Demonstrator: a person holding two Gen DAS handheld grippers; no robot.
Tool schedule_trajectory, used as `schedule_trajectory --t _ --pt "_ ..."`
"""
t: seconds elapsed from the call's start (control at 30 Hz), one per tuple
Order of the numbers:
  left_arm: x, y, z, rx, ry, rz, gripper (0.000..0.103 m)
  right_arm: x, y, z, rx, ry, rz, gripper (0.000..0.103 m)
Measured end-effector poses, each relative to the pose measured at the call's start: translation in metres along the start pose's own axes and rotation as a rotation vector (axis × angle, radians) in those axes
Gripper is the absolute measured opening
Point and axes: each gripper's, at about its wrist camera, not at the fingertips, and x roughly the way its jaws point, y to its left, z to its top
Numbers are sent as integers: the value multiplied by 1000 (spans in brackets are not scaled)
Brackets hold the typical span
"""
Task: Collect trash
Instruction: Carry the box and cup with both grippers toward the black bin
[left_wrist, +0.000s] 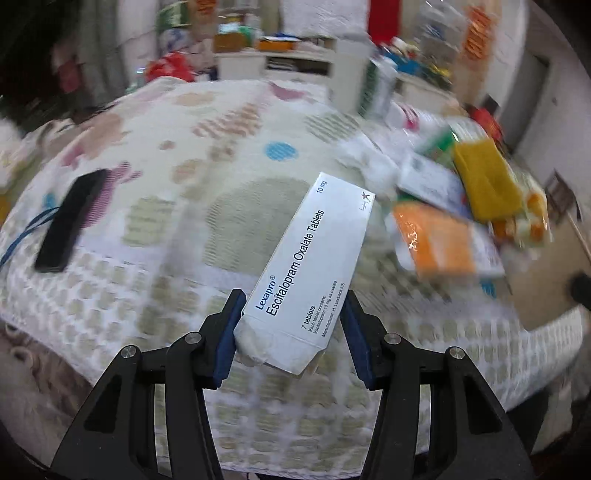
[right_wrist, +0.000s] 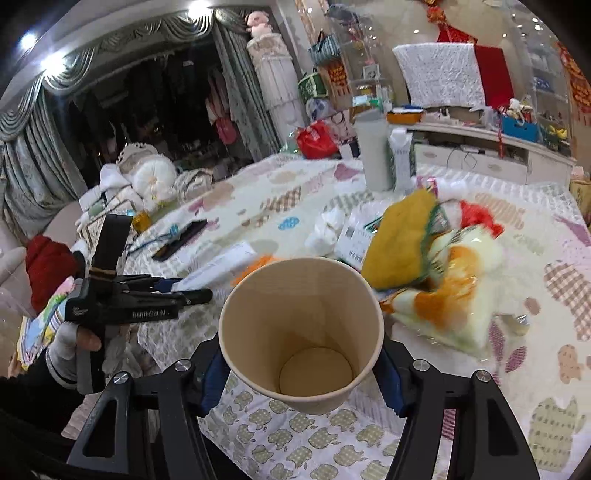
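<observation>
Nearby, phone (left_wrist: 70, 220), perhaps blurred wrappers (left_wrist: 480, 184).

A table covered with a white quilted cloth printed with pastel apples (right_wrist: 295, 443) carries a flat black phone (left_wrist: 70, 221) at left, crumpled white tissue (right_wrist: 325, 229) mid-frame, and a heap of yellow and orange wrappers (right_wrist: 436, 280) right.

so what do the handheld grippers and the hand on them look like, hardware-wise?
Both grippers, left gripper and right gripper, match: black angular linkage arms with cut-out windows, silver pivot screws, blue pads on the fingers. From the right wrist view, the left unit's black body bears white lettering. The hand wears a white glove with a dark sleeve.
</observation>
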Motion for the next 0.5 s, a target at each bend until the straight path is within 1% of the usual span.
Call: schedule_trajectory --t 0.07,0.17,0.3,0.5 --pt "-11 0 4 -8 -32 5 50 -8 -4 2 15 -18 -13 65" --pt "-27 -15 11 21 -84 -12 50 -17 -11 3 39 -27 -37 65" --pt "-37 -52 20 91 -120 -89 50 -32 -22 1 55 -38 -85 65" --pt "-36 -122 29 191 -112 -231 50 -64 -47 -5 87 -63 -191 65"
